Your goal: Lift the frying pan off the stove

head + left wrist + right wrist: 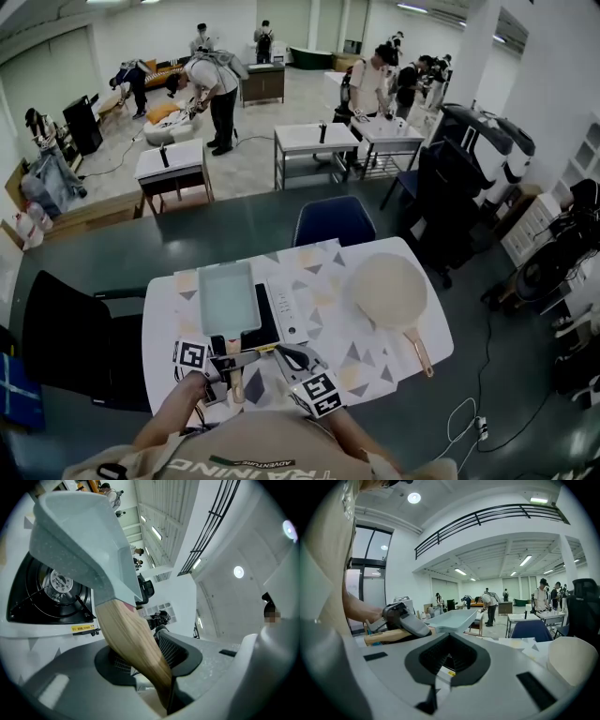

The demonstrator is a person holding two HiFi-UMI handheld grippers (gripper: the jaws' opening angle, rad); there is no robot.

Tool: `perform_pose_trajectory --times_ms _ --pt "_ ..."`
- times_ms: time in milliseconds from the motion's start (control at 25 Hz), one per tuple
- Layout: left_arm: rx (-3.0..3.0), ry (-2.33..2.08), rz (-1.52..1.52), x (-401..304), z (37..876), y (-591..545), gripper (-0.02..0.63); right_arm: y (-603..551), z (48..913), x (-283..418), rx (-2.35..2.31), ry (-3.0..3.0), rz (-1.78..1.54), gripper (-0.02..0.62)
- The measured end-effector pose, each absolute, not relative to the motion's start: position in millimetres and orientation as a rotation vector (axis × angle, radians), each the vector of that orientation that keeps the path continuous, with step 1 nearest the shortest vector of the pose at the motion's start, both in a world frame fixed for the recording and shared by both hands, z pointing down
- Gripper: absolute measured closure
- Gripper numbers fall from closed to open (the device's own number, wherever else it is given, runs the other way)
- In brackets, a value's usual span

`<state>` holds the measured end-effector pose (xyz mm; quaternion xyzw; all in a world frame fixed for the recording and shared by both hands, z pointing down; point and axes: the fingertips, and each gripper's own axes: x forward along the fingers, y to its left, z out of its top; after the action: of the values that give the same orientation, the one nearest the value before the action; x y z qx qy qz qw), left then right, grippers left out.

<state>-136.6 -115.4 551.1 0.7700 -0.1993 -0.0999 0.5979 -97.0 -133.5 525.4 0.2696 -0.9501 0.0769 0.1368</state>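
A: Starting nearest: gripping anything with the left tongs (225,360)?
B: Yes. Clamped tight on the wooden handle (136,644) of the frying pan (228,296), pressing it from both sides, just on the near side of the stove (265,330).
A: And sitting on the stove, that pan?
B: No. Held up above the stove, clear of the burner (58,582), seen bare beside the pale grey underside from the left gripper view. From the head view, directly over the stove, left of its white control strip (287,309).
A: Doing what with the right tongs (289,357)?
B: Nothing. Closed up, empty, hovering just on the near side of the stove's front right corner, close beside the wooden handle but apart from it.
A: Resting on what, the stove?
B: On a white bench (375,361) patterned with grey and tan triangles.
A: Anything right of the stove?
B: A round cream pan (387,289), lying flat on the same bench, well apart from the stove.
A: And farther off?
B: Just beyond the stove, a blue chair (335,222) at the bench's far edge; left of the stove, a black chair (66,337); far beyond the stove, small tables (314,139) and people standing about.
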Motion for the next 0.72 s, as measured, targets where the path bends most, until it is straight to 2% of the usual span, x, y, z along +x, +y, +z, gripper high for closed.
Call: perform_pose_trajectory --times_ms 720 --pt "1.790 -0.476 -0.237 -137 557 -109 0.459 -127 525 -102 0.751 -2.781 0.205 0.595"
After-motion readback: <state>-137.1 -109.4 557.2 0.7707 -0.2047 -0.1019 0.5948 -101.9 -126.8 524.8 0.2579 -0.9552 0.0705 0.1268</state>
